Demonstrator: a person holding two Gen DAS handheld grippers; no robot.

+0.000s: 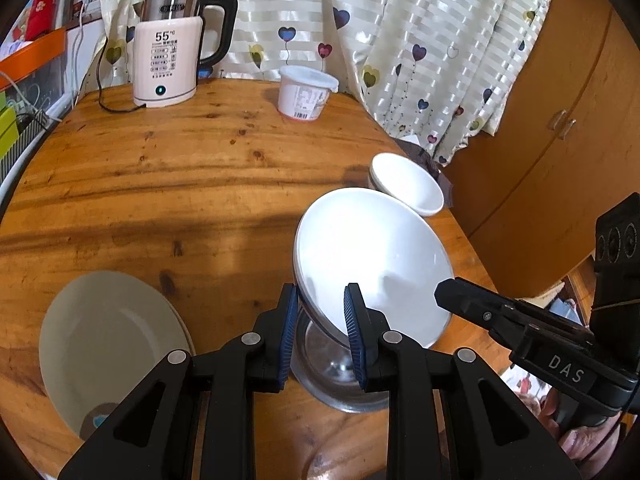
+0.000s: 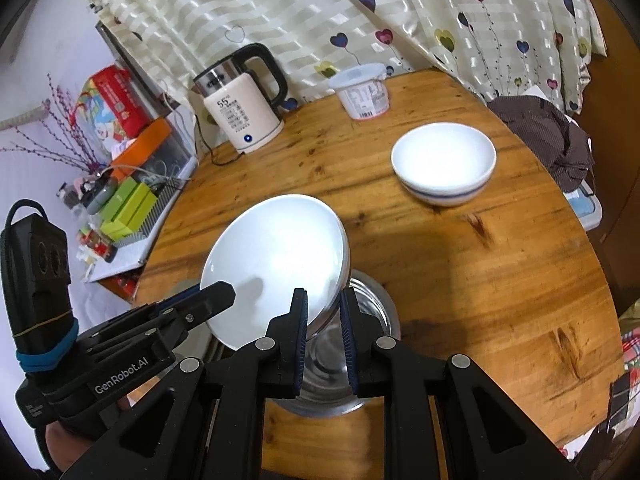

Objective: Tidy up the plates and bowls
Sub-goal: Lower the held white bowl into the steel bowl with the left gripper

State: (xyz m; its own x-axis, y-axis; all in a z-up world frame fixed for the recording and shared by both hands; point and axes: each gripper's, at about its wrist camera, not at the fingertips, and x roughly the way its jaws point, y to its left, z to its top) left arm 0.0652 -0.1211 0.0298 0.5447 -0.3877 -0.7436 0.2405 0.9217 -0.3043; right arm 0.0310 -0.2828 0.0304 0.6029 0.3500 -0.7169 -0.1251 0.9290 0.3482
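The job looks partway through, with nothing yet settled into a final stack as far as these views show. A white bowl [image 1: 372,264] is held tilted above a steel bowl [image 1: 340,376] that sits near the front edge of the round wooden table [image 1: 180,184]. The left gripper [image 1: 322,332] has its fingers drawn narrow on the white bowl's near rim, one pad outside and one inside. The right gripper [image 2: 324,332] pinches the same bowl's rim on the opposite side, fingers likewise close together. Whether the white bowl's lower edge touches the steel bowl or hangs just over it cannot be told. A second white bowl with a blue stripe [image 2: 444,168] stands alone toward the table's right edge, well apart from the others. A pale plate [image 1: 112,344] lies at the front left edge; it may be more than one, though that is unclear. A kettle [image 1: 172,56] and a lidded tub [image 1: 304,92] stand at the far edge. By my reading, what remains is placing the held bowl and gathering the striped bowl with it.
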